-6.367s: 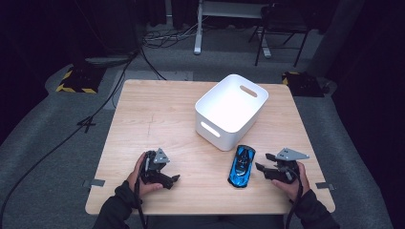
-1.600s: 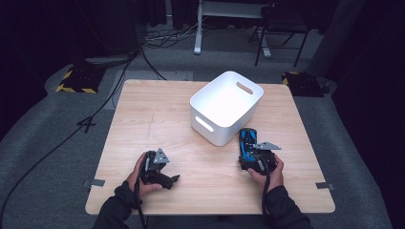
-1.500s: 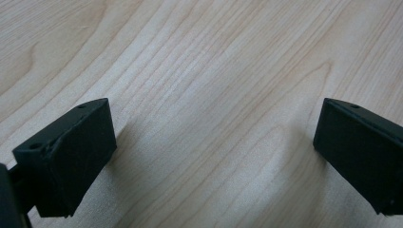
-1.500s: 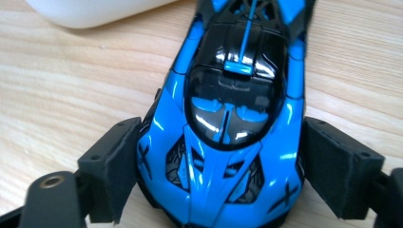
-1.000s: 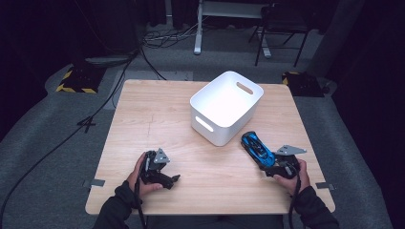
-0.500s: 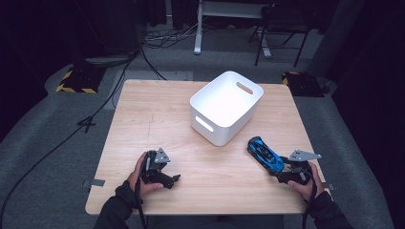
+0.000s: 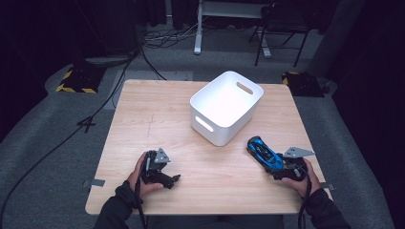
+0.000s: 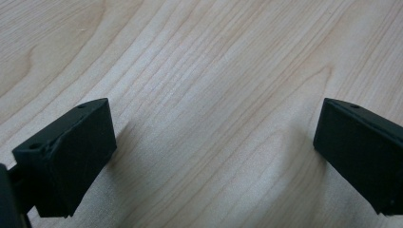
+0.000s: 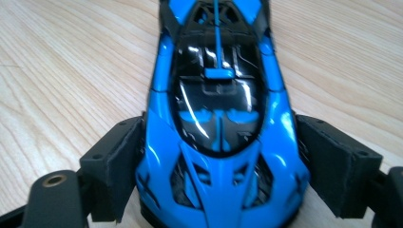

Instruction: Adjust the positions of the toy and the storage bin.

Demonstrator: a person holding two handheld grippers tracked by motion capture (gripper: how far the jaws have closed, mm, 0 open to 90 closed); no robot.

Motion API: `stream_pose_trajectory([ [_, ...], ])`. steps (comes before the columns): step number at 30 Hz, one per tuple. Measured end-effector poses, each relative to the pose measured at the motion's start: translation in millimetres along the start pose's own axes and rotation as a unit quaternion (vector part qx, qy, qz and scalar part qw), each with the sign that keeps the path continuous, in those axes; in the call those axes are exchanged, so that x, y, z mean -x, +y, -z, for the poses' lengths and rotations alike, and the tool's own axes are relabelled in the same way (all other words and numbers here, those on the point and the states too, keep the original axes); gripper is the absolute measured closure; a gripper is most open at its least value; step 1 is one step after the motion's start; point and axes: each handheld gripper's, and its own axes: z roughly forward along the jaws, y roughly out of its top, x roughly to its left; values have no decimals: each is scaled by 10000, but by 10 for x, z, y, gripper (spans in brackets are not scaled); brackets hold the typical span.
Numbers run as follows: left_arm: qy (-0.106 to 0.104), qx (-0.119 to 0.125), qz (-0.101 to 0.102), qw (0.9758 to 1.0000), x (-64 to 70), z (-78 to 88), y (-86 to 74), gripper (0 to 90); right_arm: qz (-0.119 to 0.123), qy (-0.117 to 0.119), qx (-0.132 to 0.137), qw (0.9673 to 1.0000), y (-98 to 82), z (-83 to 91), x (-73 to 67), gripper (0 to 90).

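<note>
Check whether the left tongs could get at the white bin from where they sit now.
Probably yes. The left tongs rest open on the table, and only bare wood lies between them and the white bin; the blue toy car sits off by the right tongs.

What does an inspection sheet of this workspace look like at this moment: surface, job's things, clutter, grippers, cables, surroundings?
Surface: light wooden table, bare grain, on grey carpet.
Job's things: blue toy car on its wheels near the table's right front; white bin with handle cut-outs behind it, apart from the car, nothing seen inside.
Clutter: nothing seen.
Grippers: right gripper straddles the car's end, jaws have just been opening, pads at its flanks with little or no gap; left gripper open over bare wood, nothing between the jaws.
Cables: black cable trails across the floor at left; more cables lie beyond the table.
Surroundings: dark room, yellow-black striped block, chair legs at the back.
</note>
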Motion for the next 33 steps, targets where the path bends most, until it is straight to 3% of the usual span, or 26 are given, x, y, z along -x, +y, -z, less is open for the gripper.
stream_pose_trajectory([
  [6,130,41,-70,9999,11,-1,9,6,-6,0,-15,10000,-51,63,9,208],
  [8,222,48,-63,9997,26,-5,32,8,-4,22,29,10000,-50,71,-7,258],
  [9,165,82,-59,9998,35,-6,47,35,-20,6,21,10000,-51,74,-11,259],
  [11,103,209,-222,9995,80,-5,111,236,-11,1,-4,10000,-57,89,-3,262],
  [12,103,209,-222,9995,80,-5,111,153,-11,1,-4,10000,-57,89,-3,262],
  [13,61,213,-247,9995,115,-16,154,153,-26,-8,9,10000,-60,92,-3,262],
  [14,55,260,-305,9992,137,-17,193,99,-81,-52,3,10000,-66,101,-7,262],
  [16,-49,426,-344,9985,185,-14,277,240,-70,-204,4,9998,-78,126,11,263],
  [17,-76,474,-353,9982,206,-17,327,134,-124,-413,-6,9991,-107,165,71,263],
  [18,-41,509,-389,9979,232,-20,378,134,-124,-413,-6,9991,-107,165,71,263],
  [19,-83,647,-467,9968,273,-6,481,211,-356,-503,23,9981,-154,198,167,263],
  [20,-83,647,-467,9968,273,-6,481,210,-356,-503,23,9981,-154,198,167,263],
  [21,-152,735,-483,9960,295,-1,533,210,-465,-483,19,9977,-176,217,212,263],
  [22,-124,793,-562,9952,314,13,590,149,-476,-507,33,9976,-187,227,235,263],
  [24,-150,981,-594,9933,349,51,702,197,-453,-609,6,9971,-189,239,247,263],
  [25,-172,1168,-598,9912,379,88,831,160,-471,-676,-24,9966,-190,251,271,263],
  [27,-152,1245,-651,9900,385,115,898,168,-524,-692,-38,9962,-197,262,292,262],
  [32,-145,1706,-898,9811,476,236,1262,175,-609,-676,4,9959,-242,293,373,262],
  [33,-181,1727,-900,9807,498,247,1314,179,-640,-652,19,9958,-247,295,376,261],
])
